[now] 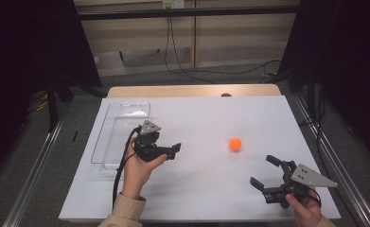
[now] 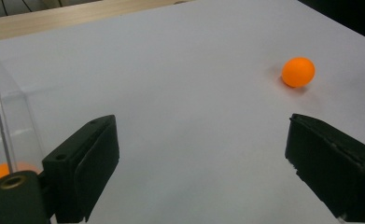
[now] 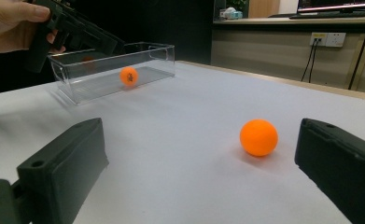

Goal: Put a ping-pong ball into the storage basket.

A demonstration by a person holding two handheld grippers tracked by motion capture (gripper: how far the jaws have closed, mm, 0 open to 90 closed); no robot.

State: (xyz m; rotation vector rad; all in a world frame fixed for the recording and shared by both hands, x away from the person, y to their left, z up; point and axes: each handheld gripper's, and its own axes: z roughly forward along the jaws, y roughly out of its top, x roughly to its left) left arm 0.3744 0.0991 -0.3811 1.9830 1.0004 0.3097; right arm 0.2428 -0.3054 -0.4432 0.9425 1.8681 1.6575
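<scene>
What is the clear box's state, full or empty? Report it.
Not empty: the clear box holds one orange ball, seen through its wall in the right gripper view. A second ball lies outside on the white table.

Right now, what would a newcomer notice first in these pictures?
An orange ball lies alone on the white table, right of the middle. A clear plastic box at the left edge holds a second orange ball. The left gripper and the right gripper hang open, empty.

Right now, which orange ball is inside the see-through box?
The orange ball with the dark mark, sitting on the floor of the clear plastic box near the left gripper. The other orange ball lies out on the white table.
</scene>
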